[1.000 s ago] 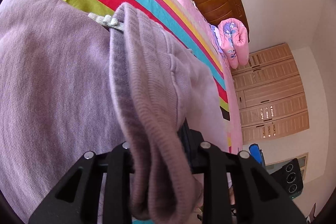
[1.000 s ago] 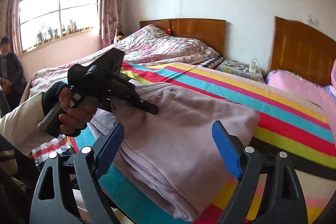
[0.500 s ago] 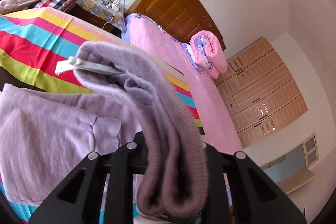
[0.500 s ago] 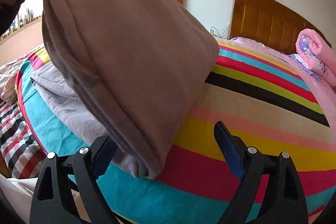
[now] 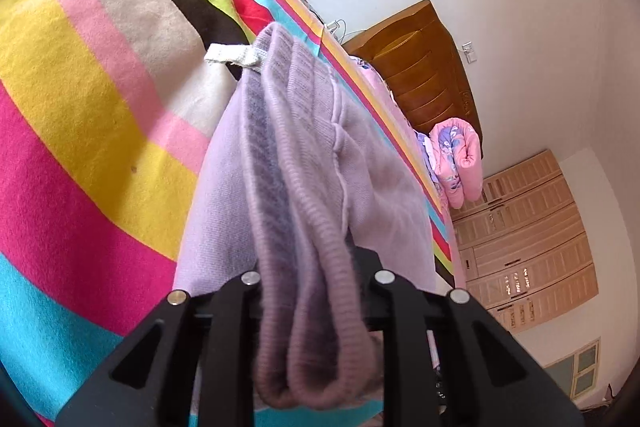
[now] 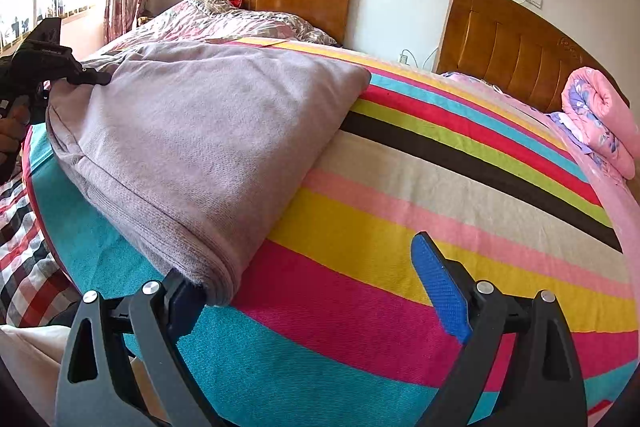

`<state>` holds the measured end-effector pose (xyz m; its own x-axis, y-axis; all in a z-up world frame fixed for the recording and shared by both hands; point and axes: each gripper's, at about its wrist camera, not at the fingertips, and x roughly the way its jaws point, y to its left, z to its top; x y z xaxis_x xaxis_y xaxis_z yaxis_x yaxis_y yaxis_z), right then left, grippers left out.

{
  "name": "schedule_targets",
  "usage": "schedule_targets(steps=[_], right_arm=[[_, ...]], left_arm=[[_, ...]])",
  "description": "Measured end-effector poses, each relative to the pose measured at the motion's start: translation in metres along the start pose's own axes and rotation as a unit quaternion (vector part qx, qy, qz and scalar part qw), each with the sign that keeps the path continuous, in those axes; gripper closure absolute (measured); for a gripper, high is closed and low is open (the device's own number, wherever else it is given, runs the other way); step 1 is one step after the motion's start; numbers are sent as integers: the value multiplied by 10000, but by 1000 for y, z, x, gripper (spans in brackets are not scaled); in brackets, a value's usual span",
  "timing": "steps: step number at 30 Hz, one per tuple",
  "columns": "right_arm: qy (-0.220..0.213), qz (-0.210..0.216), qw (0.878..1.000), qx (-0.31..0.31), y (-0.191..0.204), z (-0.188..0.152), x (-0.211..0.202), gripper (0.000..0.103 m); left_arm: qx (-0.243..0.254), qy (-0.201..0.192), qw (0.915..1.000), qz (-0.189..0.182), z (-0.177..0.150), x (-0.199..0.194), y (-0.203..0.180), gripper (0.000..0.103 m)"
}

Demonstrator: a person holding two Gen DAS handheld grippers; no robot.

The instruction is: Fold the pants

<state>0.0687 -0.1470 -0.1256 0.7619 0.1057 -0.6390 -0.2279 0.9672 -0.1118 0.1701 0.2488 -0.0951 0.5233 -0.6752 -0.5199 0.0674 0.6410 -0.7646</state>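
Pants (image 6: 208, 131), soft and floppy, lie folded on the bed (image 6: 400, 227), their ribbed waistband pinched in the left gripper (image 5: 316, 291) while the right gripper (image 6: 316, 291) gapes wide.

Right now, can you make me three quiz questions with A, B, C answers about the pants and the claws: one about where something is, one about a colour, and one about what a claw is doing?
1. Where do the pants lie?
A. on the striped blanket
B. on the floor
C. in the wardrobe

2. What colour are the pads of the right claw?
A. red
B. blue
C. green

3. What is the left claw doing?
A. standing open over bare blanket
B. gripping the pink rolled quilt
C. pinching the ribbed waistband of the pants

Answers:
1 A: in the right wrist view the purple pants rest on the striped blanket.
2 B: the pad on its right finger is bright blue.
3 C: in the left wrist view the ribbed waistband runs between its two black fingers.
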Motion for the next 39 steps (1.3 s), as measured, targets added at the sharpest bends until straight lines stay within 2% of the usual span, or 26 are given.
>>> schedule_targets(steps=[3,6,8,9,11,13,14,15,16,17,18,19,20,22,23,25,26,27,28,29,30,31,33,34,39], right_arm=[[71,4,10000,28,1,1,2,13],[144,265,9993,227,-5,0,5,13],[245,410,9986,222,-6,2,7,13],[297,441,9985,102,-4,5,6,13],[348,482,9980,-213,-2,8,1,13],[382,749,9959,-323,-7,7,-9,13],[415,951,9941,-326,-12,6,-15,13],[409,1159,9920,-300,-19,4,-22,13],[332,1393,9894,-226,-26,1,-32,13],[188,1614,9867,-102,-33,1,-42,13],[27,1801,9836,30,-39,3,-52,16],[-118,1958,9805,118,-43,9,-57,18],[-250,2034,9787,140,-43,18,-58,18],[-495,2181,9746,74,-34,39,-53,20],[-572,2274,9721,25,-24,51,-48,22],[-635,2264,9718,-180,3,70,-33,24],[-518,2222,9731,-325,18,75,-20,24],[-185,2196,9740,-533,34,74,-1,24],[304,2111,9734,-840,52,68,22,23],[271,1927,9745,-1115,63,60,29,20],[140,1825,9752,-1245,67,59,22,20],[214,1878,9750,-1171,64,61,14,21],[-7,2167,9720,-908,50,60,-11,21],[-78,2262,9705,-826,44,56,-20,19],[27,2141,9751,-573,25,40,-30,18]], left_arm=[[324,-137,9992,177,1,-9,-23,82],[104,2,9996,269,-3,5,-1,81],[-18,-161,9997,-160,-8,3,15,80],[6,-179,9998,-128,-8,3,13,79],[162,-171,9997,68,-7,3,4,77],[248,-193,9990,325,-6,-1,-5,70],[367,-303,9971,601,-6,-7,-14,62],[540,-550,9913,1071,-11,-19,-25,46],[727,-895,9785,1712,-14,-33,-37,38],[911,-1236,9608,2307,-18,-45,-51,28],[1140,-1507,9468,2604,-25,-59,-66,24],[1397,-1627,9422,2573,-29,-66,-83,22],[1632,-1612,9416,2466,-33,-63,-99,16],[2163,-1391,9379,2329,-45,-53,-121,14],[2451,-1263,9334,2297,-52,-40,-131,13],[2804,-1052,9196,2541,-62,-6,-139,13],[2868,-924,9148,2690,-65,10,-133,13],[2867,-701,9100,2912,-66,27,-119,13],[2876,-485,9005,3224,-74,33,-94,13],[3044,-584,8921,3288,-79,34,-85,12],[3067,-603,8911,3291,-82,29,-88,12],[2998,-650,8940,3266,-82,23,-88,13],[2911,-841,9050,2987,-86,3,-94,12],[2890,-888,9052,2986,-90,-4,-94,11],[2825,-977,8988,3205,-103,-12,-89,10]])
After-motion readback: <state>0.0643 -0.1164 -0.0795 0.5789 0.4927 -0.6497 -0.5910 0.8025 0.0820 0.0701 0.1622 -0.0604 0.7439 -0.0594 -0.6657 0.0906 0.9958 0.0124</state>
